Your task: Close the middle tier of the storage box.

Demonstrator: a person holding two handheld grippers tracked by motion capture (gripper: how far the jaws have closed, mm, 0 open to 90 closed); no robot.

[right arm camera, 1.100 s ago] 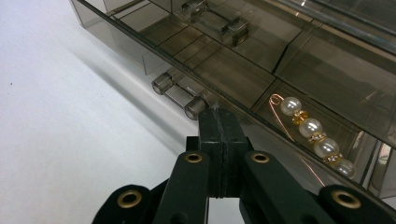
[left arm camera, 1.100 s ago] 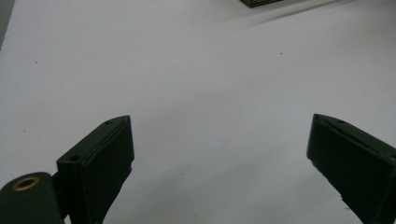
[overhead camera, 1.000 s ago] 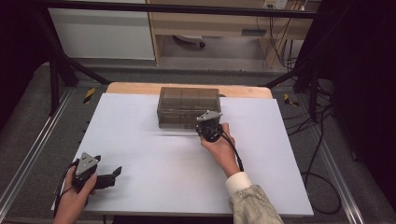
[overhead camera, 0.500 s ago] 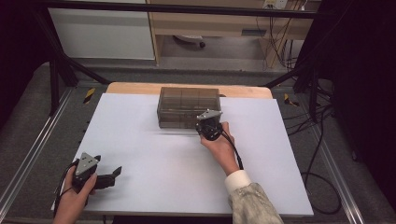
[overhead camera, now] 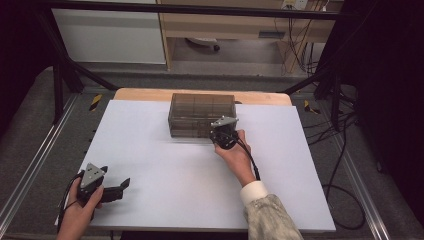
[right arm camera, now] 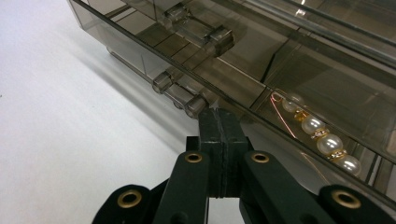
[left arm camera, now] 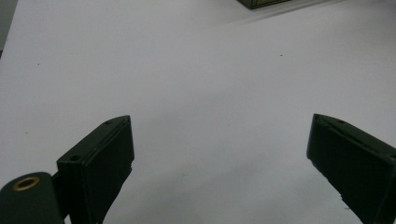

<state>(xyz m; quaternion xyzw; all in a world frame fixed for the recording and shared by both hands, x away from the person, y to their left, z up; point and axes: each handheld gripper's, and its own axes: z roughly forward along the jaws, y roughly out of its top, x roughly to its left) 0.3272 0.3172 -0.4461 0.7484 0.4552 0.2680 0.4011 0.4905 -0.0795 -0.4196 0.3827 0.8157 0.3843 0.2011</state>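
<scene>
A smoky see-through drawer box (overhead camera: 202, 114) stands at the table's far middle. My right gripper (overhead camera: 223, 134) is at its front right corner. In the right gripper view the gripper (right arm camera: 219, 122) is shut, jaws pressed flat together, tips against the box front (right arm camera: 140, 51) just right of a clear handle (right arm camera: 180, 91). I see nothing between the jaws. A string of pearls (right arm camera: 320, 135) lies inside a drawer to the right of the tips. My left gripper (overhead camera: 116, 190) rests open near the table's front left corner, over bare white surface (left arm camera: 219, 135).
The white table top (overhead camera: 165, 170) spreads wide in front of the box, with a wooden strip (overhead camera: 145, 94) along its far edge. Metal frame rails (overhead camera: 30, 170) run down both sides. Black cables (overhead camera: 340, 165) hang off the right.
</scene>
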